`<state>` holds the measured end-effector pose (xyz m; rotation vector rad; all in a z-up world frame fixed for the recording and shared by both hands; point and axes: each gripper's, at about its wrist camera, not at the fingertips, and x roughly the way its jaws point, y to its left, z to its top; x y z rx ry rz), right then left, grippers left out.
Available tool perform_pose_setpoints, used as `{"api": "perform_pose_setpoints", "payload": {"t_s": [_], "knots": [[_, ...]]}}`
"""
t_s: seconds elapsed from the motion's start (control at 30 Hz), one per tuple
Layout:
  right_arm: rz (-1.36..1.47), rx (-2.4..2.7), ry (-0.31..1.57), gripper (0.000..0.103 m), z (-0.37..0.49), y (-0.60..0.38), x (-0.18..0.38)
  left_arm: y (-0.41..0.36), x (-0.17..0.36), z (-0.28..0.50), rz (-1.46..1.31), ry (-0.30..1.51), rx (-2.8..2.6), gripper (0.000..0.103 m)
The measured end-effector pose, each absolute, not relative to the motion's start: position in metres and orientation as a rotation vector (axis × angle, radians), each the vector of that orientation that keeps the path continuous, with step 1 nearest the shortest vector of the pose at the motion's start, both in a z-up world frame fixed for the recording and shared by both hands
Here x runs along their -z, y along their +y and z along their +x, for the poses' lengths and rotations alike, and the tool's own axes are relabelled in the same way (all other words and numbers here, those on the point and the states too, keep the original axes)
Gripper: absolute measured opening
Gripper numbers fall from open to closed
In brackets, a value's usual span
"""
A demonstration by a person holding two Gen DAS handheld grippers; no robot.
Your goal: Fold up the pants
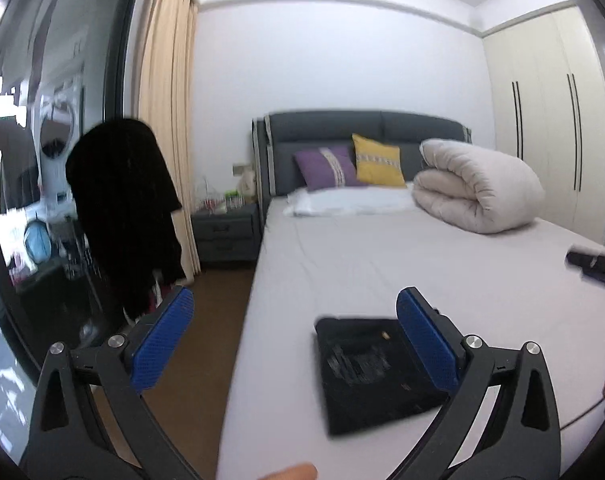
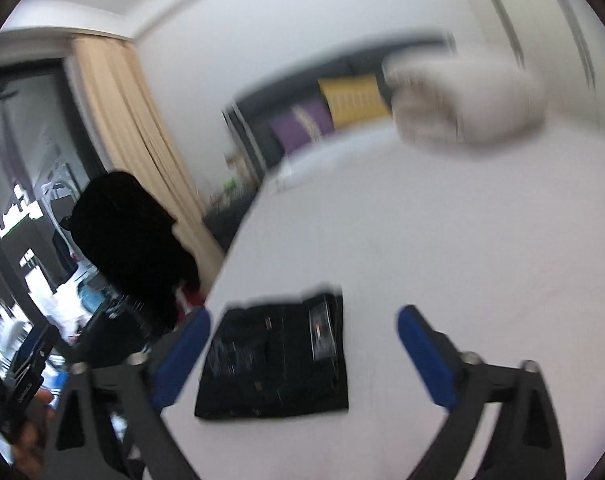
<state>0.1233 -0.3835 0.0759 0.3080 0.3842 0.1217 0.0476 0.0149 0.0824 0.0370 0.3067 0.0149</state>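
Left gripper (image 1: 294, 334) and right gripper (image 2: 304, 354) are held released, nothing grasped, above the bed (image 1: 382, 264). Folded black pants (image 2: 276, 360) are laid flat on the bed near its foot.

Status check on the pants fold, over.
Left tongs open, empty. Right tongs open, empty. Black pants folded square on the bed, untouched. Nothing in the way.
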Motion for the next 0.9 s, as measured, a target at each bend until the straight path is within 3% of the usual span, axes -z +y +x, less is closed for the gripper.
{"api": "perform_pose_setpoints", "payload": {"t_s": [0.2,0.37,0.9], "knots": [[0.153,-0.048,0.216,0.103,0.064,-0.359,-0.124,0.009,-0.097,0.000,0.022,0.326,-0.044,0.103],[0.146,-0.024,0.209,0.103,0.036,-0.346,-0.126,0.002,-0.093,-0.031,0.009,0.392,-0.052,0.103],[0.165,0.034,0.543,0.103,0.048,-0.324,-0.046,-0.009,-0.005,0.000,-0.031,0.706,-0.056,0.103]]}}
